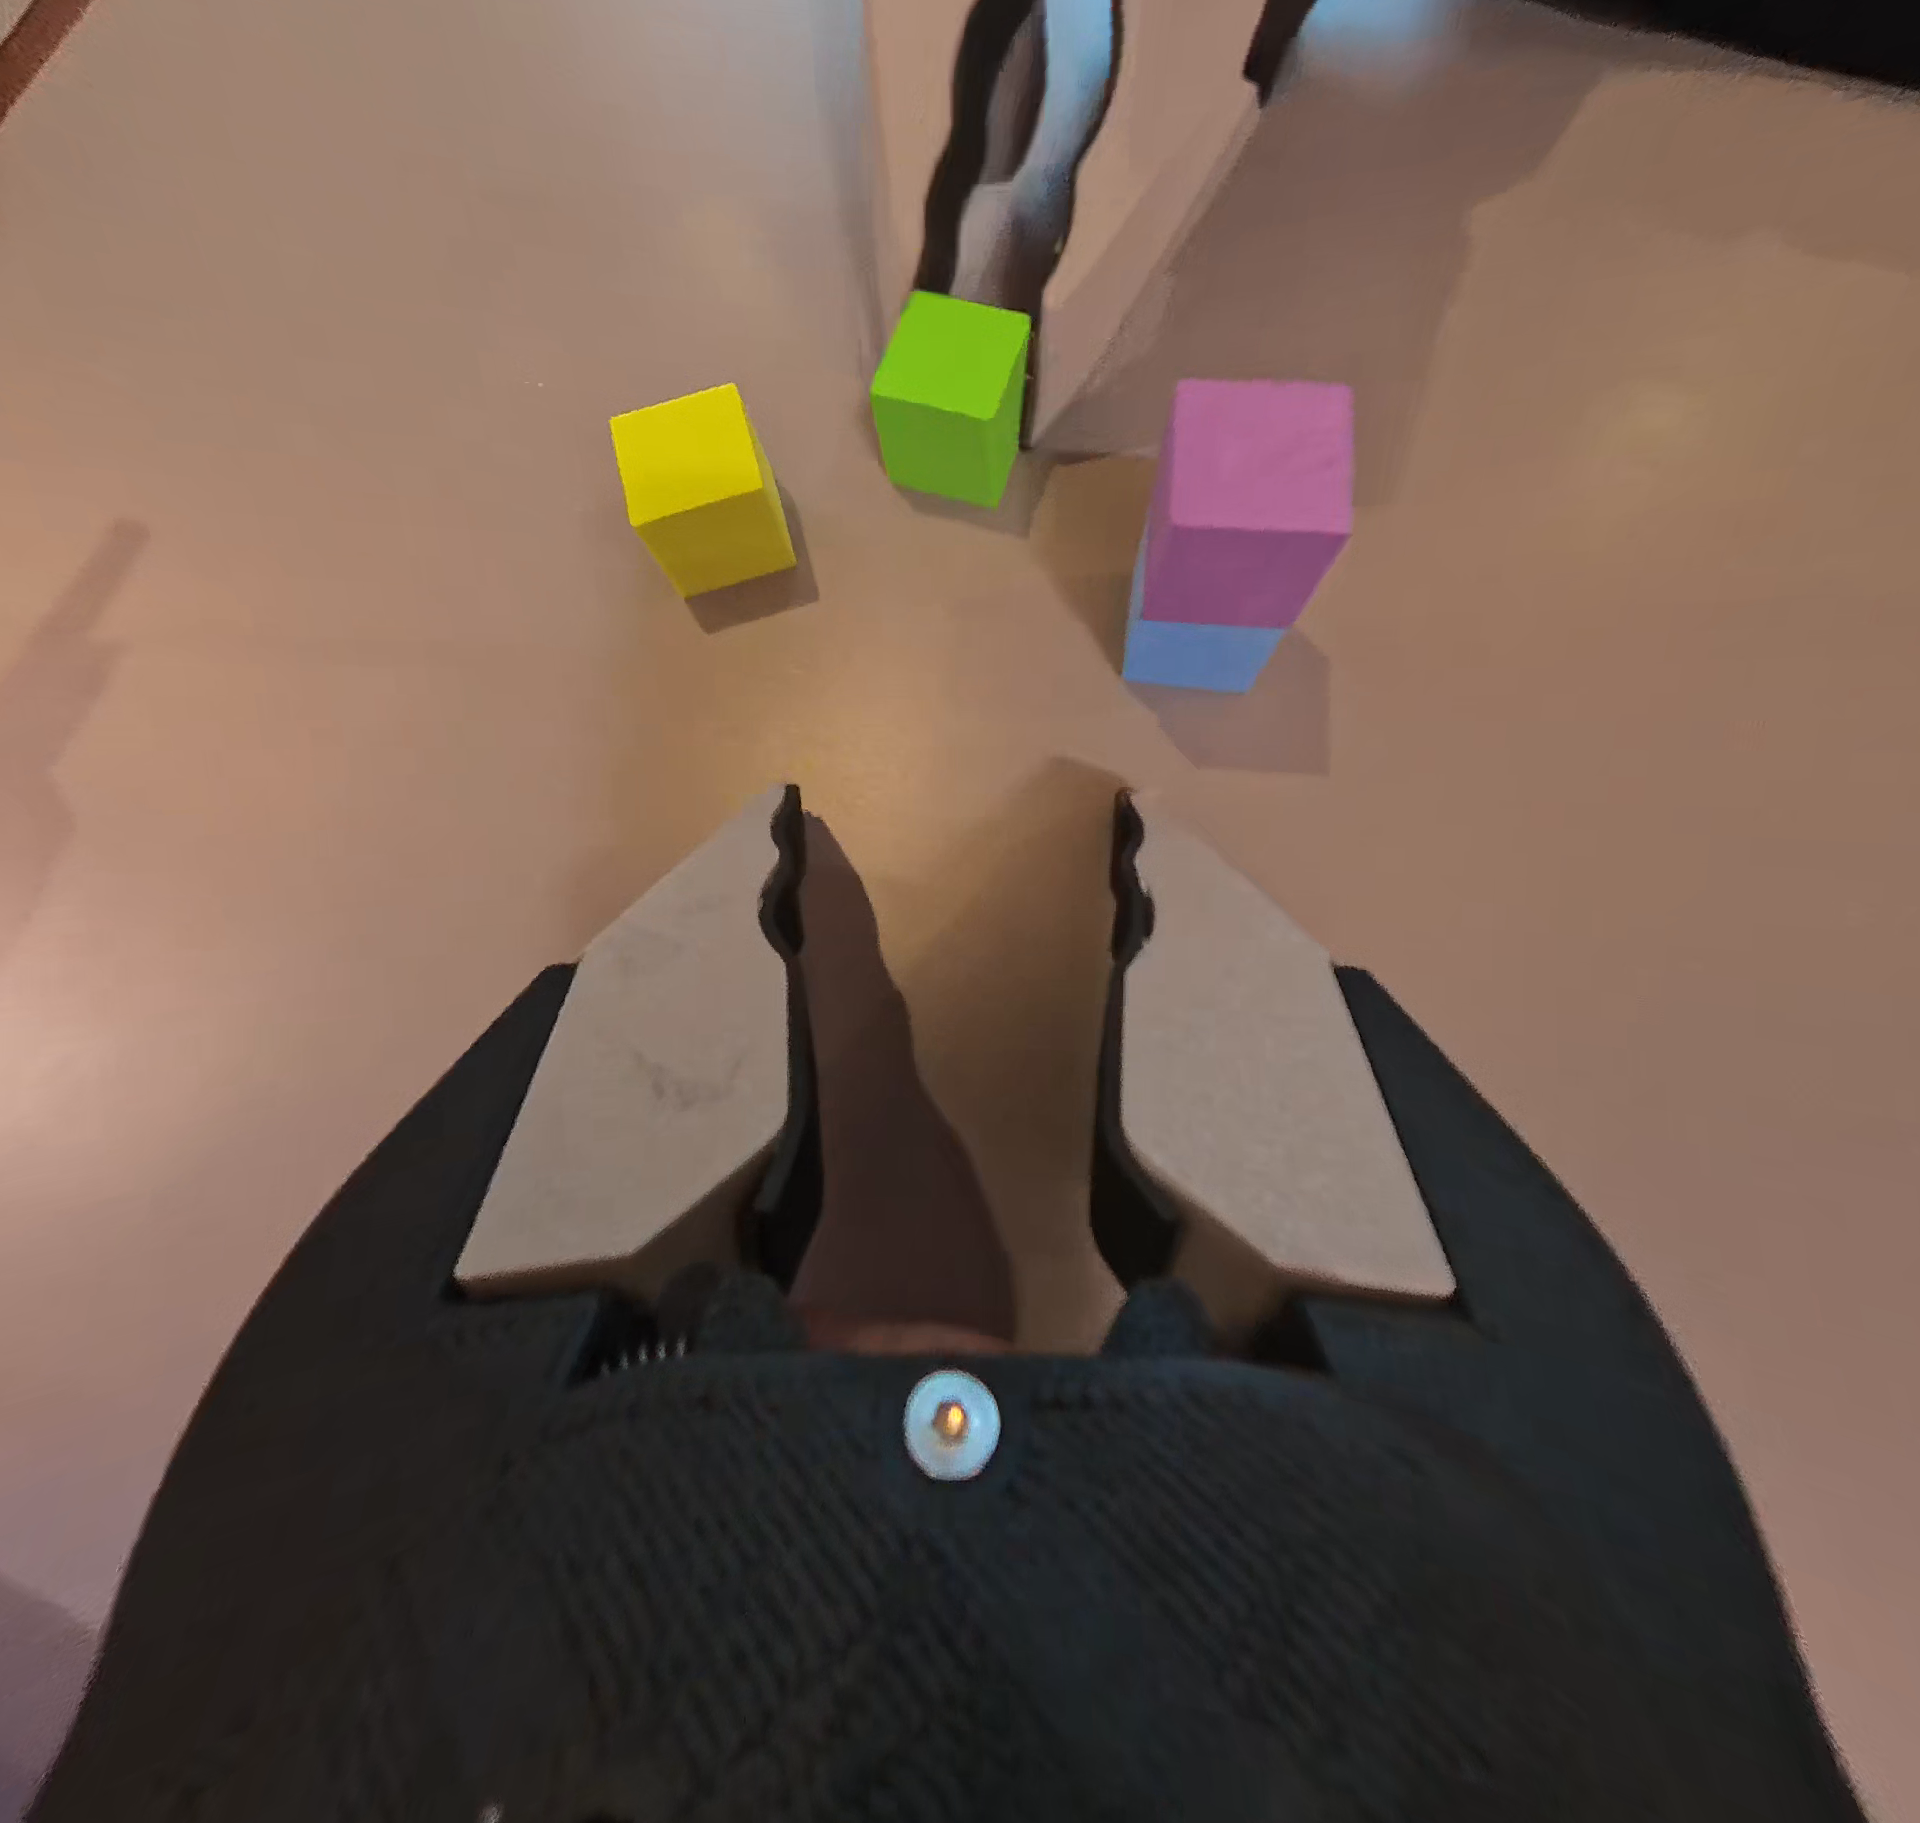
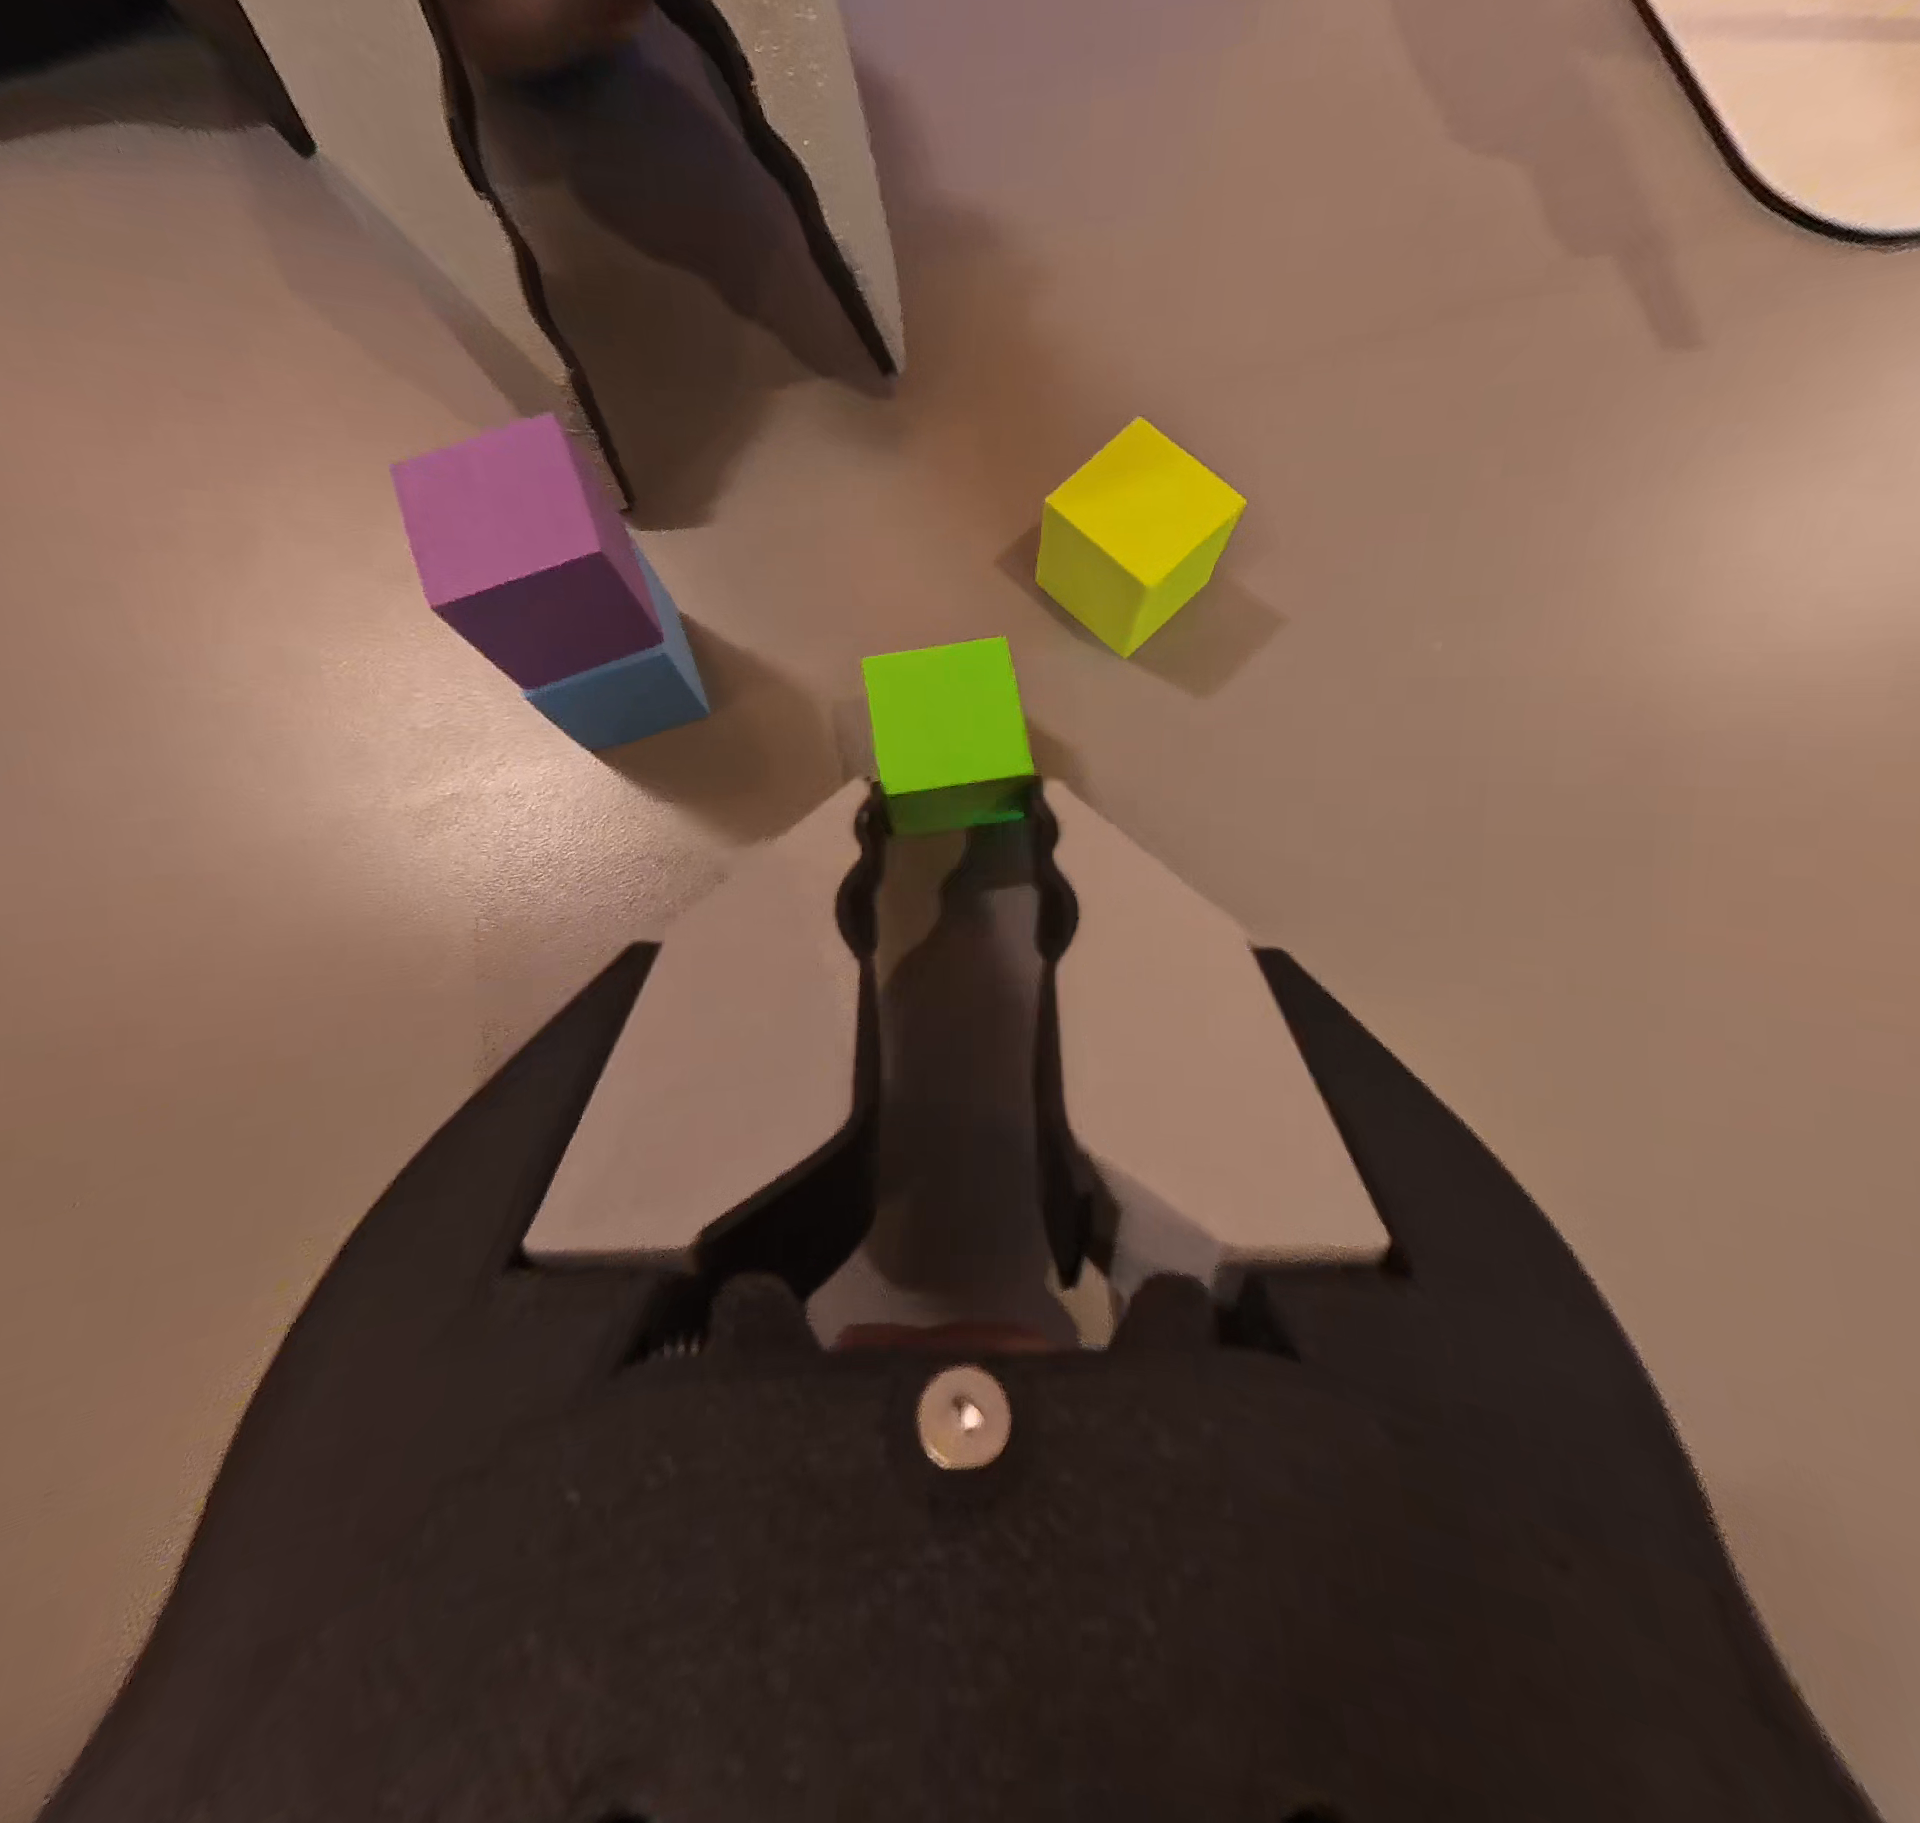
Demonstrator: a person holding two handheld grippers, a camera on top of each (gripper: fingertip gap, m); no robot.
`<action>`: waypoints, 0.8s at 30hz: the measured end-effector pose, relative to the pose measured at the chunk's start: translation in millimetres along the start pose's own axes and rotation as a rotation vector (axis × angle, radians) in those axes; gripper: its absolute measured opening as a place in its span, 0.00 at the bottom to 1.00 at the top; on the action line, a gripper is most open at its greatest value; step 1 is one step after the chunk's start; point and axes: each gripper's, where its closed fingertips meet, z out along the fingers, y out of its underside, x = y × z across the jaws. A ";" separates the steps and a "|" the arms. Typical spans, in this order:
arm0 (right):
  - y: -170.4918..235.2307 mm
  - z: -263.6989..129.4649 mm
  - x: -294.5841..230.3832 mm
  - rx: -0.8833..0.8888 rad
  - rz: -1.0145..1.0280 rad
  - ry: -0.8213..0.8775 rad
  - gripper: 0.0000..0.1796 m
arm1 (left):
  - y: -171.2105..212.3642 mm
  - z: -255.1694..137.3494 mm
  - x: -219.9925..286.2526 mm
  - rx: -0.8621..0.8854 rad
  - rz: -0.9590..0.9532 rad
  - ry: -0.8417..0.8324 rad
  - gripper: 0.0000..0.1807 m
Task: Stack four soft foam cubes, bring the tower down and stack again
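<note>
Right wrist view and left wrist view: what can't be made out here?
- Green cube, right wrist view: whether the right claw grips or only brackets it; fingertips cover its near face.
- Blue cube, both views: top hidden under purple cube.
- Pale object, right wrist view: cut off by the edge.

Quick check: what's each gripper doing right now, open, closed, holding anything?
Left gripper: open, holding nothing.
Right gripper: its fingertips flank the green cube; cannot tell whether it is clamped yet.
</note>
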 end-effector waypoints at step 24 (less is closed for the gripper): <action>-44.6 -27.9 -18.7 0.235 0.031 -0.126 0.13 | -7.5 4.3 -3.3 0.010 0.069 -0.082 0.26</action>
